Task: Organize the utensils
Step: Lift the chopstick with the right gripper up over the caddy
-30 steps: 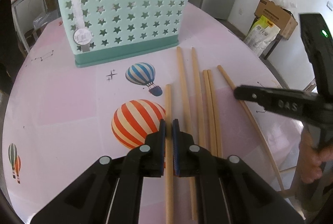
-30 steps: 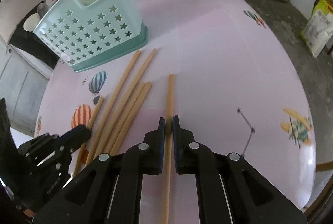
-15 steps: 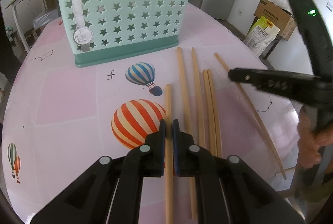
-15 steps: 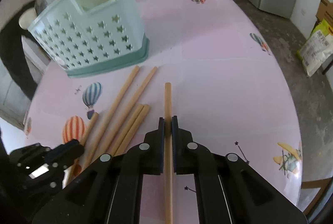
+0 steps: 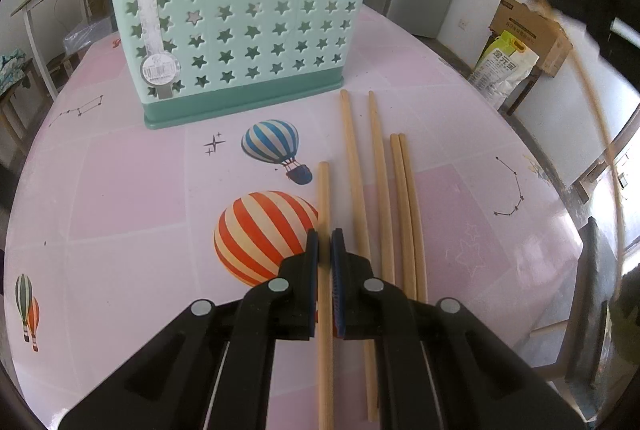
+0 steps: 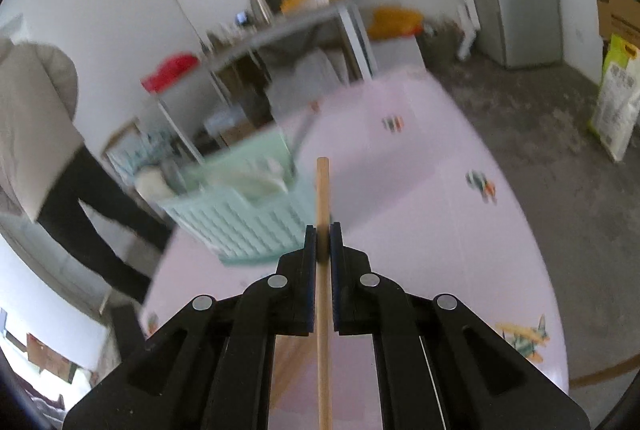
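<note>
Nearest, the left gripper (image 5: 325, 248) is clamped on one long wooden chopstick (image 5: 323, 198) lying on the pink balloon-print table (image 5: 120, 190). Four loose chopsticks (image 5: 380, 190) lie just right (unsorted). The right gripper (image 6: 323, 240) pinches a raised chopstick (image 6: 322, 190) short of the far mint star-perforated utensil holder (image 5: 240, 30).

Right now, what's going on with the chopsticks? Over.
Left gripper shut on a chopstick lying on the table. Right gripper shut on another chopstick, held above the table. Nothing blocking the holder.
</note>
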`<state>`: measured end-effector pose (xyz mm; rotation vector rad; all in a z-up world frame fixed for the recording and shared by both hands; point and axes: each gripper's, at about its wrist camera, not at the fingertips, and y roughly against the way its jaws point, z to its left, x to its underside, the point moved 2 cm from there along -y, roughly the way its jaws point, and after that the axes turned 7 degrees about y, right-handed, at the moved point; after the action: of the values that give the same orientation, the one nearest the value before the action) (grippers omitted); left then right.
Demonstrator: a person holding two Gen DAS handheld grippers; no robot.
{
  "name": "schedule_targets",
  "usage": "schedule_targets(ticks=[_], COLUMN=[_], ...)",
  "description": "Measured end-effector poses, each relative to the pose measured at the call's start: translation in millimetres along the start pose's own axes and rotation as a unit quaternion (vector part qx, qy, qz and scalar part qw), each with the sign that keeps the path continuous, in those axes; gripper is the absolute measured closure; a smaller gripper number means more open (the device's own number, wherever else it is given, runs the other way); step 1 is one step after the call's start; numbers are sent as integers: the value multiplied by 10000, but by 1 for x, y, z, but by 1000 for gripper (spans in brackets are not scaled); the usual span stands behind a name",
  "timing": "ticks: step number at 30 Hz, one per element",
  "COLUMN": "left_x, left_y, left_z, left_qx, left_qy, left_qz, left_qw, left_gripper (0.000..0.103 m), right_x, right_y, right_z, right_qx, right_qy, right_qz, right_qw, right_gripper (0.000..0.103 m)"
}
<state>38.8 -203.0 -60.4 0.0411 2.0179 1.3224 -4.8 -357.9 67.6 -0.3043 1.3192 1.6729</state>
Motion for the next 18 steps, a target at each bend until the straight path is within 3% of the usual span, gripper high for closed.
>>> schedule_targets(ticks=[7, 18], left_x=[1, 0], left_y=[2, 0], left_z=[0, 2], left_qx=[33, 76], left_qy=[34, 79], left_qz=[-9, -2], left_qw=[10000, 9999], left_gripper=[97, 97], right_x=[-10, -3], right_y=[-16, -28], right_z=[2, -5], right_qx=[-249, -199], right_qy=[7, -126], right_qz=[115, 437], right_qw=[9996, 9988], right_gripper=[98, 98])
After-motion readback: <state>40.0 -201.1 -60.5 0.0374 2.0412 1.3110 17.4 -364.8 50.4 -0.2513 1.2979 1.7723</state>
